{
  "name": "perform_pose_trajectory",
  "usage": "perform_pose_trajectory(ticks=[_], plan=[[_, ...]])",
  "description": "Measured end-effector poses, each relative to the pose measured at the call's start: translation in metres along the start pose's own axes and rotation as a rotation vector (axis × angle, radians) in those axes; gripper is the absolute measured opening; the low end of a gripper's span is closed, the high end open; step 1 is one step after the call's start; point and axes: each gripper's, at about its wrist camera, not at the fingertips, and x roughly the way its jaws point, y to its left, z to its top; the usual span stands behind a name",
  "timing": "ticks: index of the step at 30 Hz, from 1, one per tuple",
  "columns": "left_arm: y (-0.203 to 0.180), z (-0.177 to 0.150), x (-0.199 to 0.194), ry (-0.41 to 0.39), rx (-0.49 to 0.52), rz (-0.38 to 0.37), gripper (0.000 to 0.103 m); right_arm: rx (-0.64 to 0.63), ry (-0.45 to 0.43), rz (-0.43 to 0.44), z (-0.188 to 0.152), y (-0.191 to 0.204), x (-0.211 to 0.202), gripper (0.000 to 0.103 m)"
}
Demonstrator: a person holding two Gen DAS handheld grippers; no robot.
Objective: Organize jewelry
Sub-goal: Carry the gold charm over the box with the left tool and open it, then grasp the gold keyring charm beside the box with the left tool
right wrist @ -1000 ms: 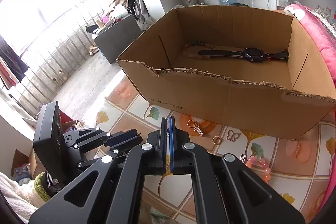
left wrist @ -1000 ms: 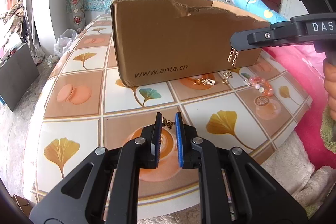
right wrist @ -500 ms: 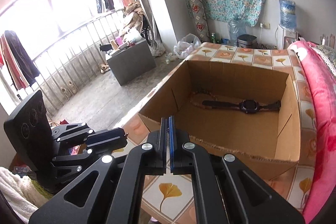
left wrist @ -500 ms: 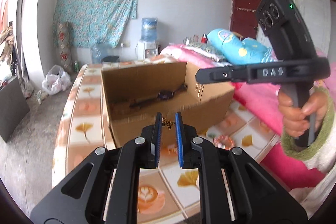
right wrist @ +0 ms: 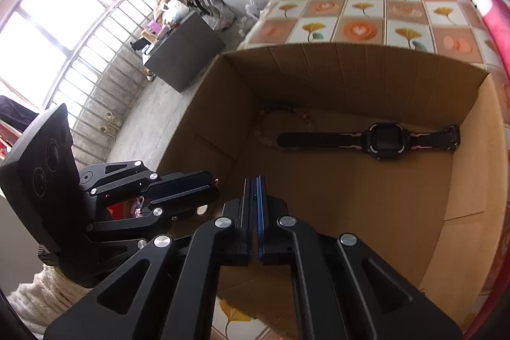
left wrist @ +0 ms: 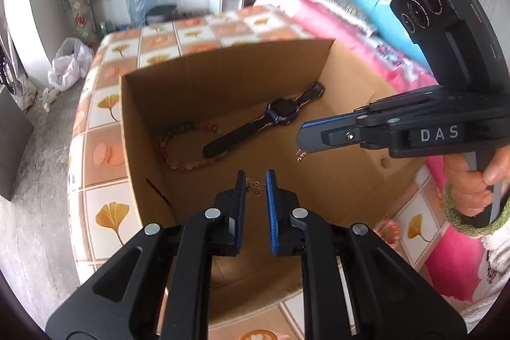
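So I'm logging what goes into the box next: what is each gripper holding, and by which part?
Left gripper: a small gold butterfly charm, pinched by its wings. Right gripper: a thin gold chain, clamped at its top end.

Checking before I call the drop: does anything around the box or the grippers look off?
Nothing looks damaged or spilled. The watch and bead bracelet lie flat in the cardboard box. The left gripper holds a small butterfly charm over the box; a gold chain dangles from the shut right gripper.
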Motion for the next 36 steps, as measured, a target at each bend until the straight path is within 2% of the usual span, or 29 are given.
perform_pose_trajectory(ticks=[3, 6, 12, 16, 19, 23, 26, 27, 30, 33, 36], plan=[[0.004, 0.003, 0.02, 0.068, 0.011, 0.052, 0.012, 0.029, 0.057, -0.02, 0.011, -0.013, 0.023, 0.002], [0.005, 0.006, 0.029, 0.097, 0.025, 0.073, 0.012, 0.056, 0.093, -0.026, 0.017, -0.019, 0.038, 0.002], [0.005, 0.009, 0.03, 0.092, 0.03, 0.096, 0.012, 0.048, 0.094, -0.04, 0.024, -0.019, 0.048, 0.004], [0.006, 0.009, 0.024, 0.065, 0.011, 0.107, 0.012, 0.02, 0.064, -0.083, 0.023, -0.012, 0.041, 0.005], [0.008, 0.006, 0.009, 0.018, -0.014, 0.111, 0.012, 0.003, 0.032, -0.096, 0.02, -0.007, 0.029, 0.005], [0.006, -0.008, -0.034, -0.111, -0.04, 0.097, 0.012, -0.042, -0.059, -0.089, 0.003, 0.005, -0.007, 0.005], [0.0, -0.032, -0.076, -0.23, -0.059, 0.065, 0.015, -0.089, -0.152, -0.072, -0.017, 0.02, -0.041, 0.005], [-0.003, -0.042, -0.087, -0.26, -0.065, 0.056, 0.019, -0.103, -0.182, -0.065, -0.027, 0.024, -0.053, 0.005], [-0.014, -0.077, -0.113, -0.33, -0.062, 0.027, 0.021, -0.13, -0.265, -0.044, -0.06, 0.032, -0.082, 0.005], [-0.027, -0.113, -0.124, -0.376, -0.066, 0.008, 0.027, -0.145, -0.312, -0.035, -0.101, 0.034, -0.096, 0.006], [-0.038, -0.143, -0.107, -0.35, -0.122, -0.046, 0.028, -0.117, -0.329, -0.036, -0.135, 0.03, -0.092, 0.006]])
